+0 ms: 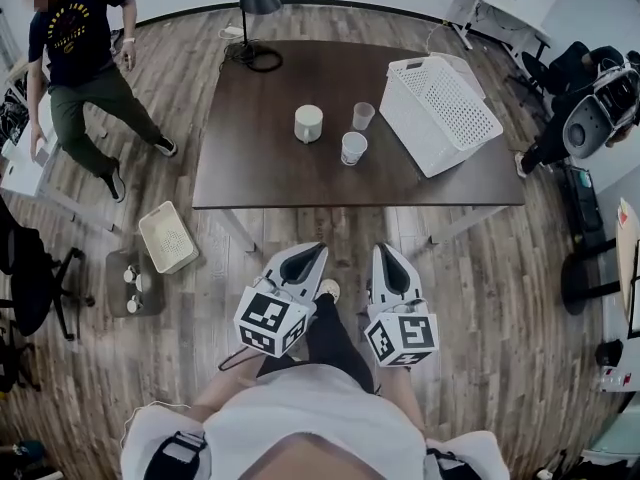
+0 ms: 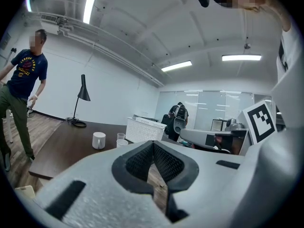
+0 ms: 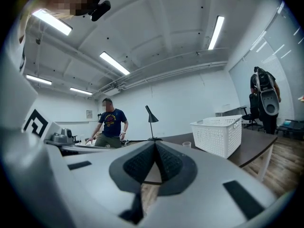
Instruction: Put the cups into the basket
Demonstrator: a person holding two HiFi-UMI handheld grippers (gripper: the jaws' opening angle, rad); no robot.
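Note:
A dark table (image 1: 260, 168) carries a white mug (image 1: 308, 123), a clear cup (image 1: 363, 116), a white cup (image 1: 353, 148) and a white slotted basket (image 1: 440, 113) at its right end. Both grippers hang over the floor, short of the table's near edge. My left gripper (image 1: 320, 250) is shut with nothing in it, and its tips meet in the left gripper view (image 2: 153, 144). There the mug (image 2: 99, 140), both cups (image 2: 121, 140) and the basket (image 2: 145, 128) lie far ahead. My right gripper (image 1: 384, 252) is also shut and empty (image 3: 155, 143), with the basket (image 3: 216, 134) ahead to its right.
A black lamp (image 1: 255, 8) stands at the table's far edge. A person (image 1: 85, 58) stands on the floor at the back left. A small white basket (image 1: 168, 236) and a tray with cups (image 1: 130, 283) lie on the floor left. Chairs and another person (image 1: 580, 98) are at the right.

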